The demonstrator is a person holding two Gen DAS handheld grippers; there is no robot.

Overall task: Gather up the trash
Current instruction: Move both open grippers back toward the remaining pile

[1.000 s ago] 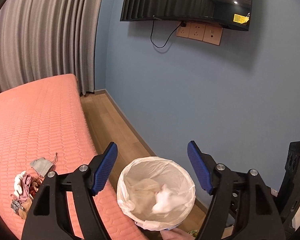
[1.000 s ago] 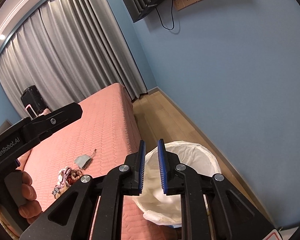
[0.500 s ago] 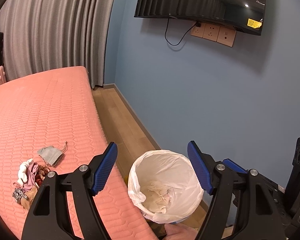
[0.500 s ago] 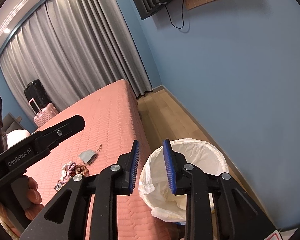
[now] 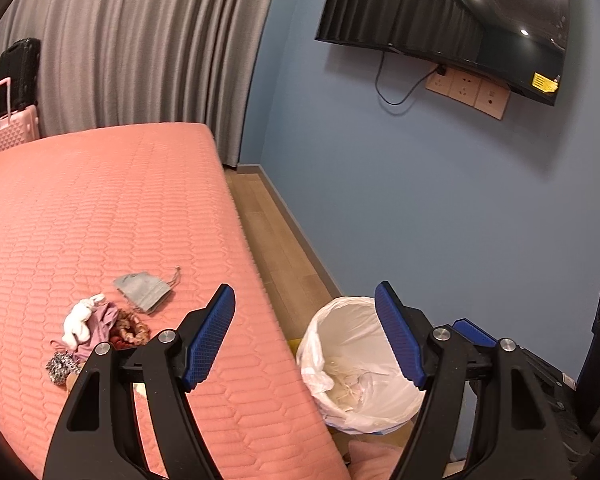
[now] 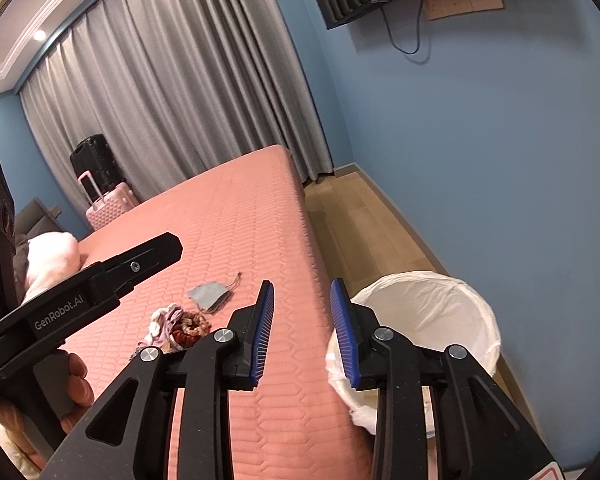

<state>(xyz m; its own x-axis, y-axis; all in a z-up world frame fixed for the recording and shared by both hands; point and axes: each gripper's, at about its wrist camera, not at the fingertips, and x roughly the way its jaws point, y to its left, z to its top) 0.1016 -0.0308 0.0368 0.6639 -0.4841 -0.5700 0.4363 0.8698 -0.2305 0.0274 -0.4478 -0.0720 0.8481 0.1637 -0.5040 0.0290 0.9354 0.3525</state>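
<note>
Left gripper (image 5: pixel 304 334): jaws stood wide, nothing between them, just as a second earlier.
Right gripper (image 6: pixel 302 330): its jaws had just been opening from a narrow gap; they were parted, with nothing between the pads.
Trash bin (image 5: pixel 360 364): on the floor, against the side of the bed (image 5: pixel 100 208), lined with a white bag; crumpled white paper lay at the bottom (seemingly trash already dropped in).
Remaining litter: a grey face mask (image 5: pixel 142 290) lay on the bed, and just beside it a small heap (image 5: pixel 96 330) of white, purple and patterned scraps.
What changed: a second earlier the bin sat centred between the left gripper's fingers; now both views had swung toward the bed, so the bin lay off to the right and the mask and heap stood nearer centre.
Meaning for the task: probably one drop was done and the next pickup was starting, with both claws free.
Next move (a judgement): approach the mask or heap, well apart from either gripper.
</note>
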